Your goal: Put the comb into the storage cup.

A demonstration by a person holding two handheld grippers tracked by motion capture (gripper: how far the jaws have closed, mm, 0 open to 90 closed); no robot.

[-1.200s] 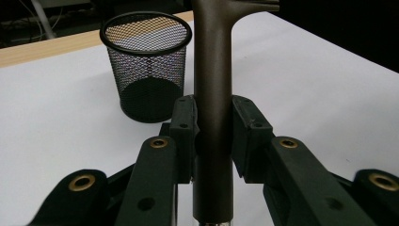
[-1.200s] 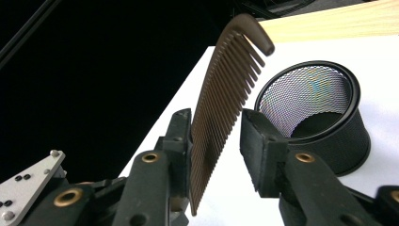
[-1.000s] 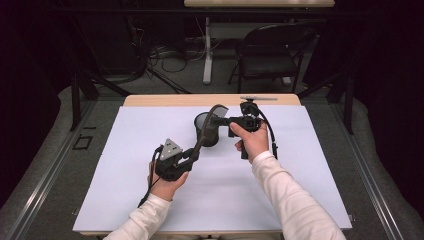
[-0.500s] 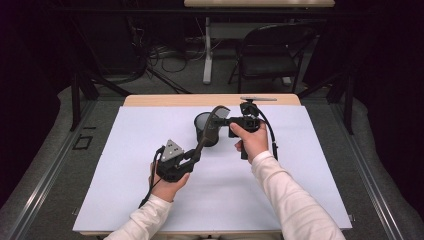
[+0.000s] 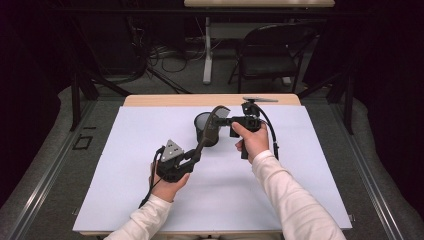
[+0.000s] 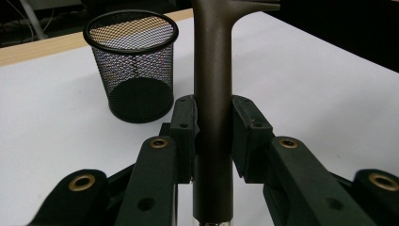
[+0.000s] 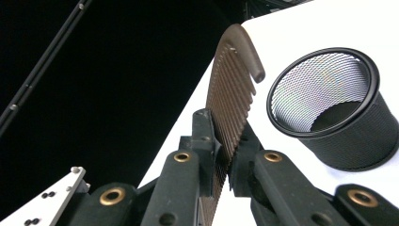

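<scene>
Comb (image 5: 212, 125) is held off the table (image 5: 125, 200), slanting up from the left gripper (image 5: 192, 156) to the right gripper (image 5: 231, 121), just in front of & partly across the mesh cup (image 5: 202, 122). L jaws pinch the comb's handle (image 6: 212, 108), pads tight on both sides; cup sits just beyond, a bit to the side in the left gripper view. R jaws have just been closing & now clamp the comb's teeth (image 7: 230, 103), beside the cup (image 7: 329, 108).
</scene>
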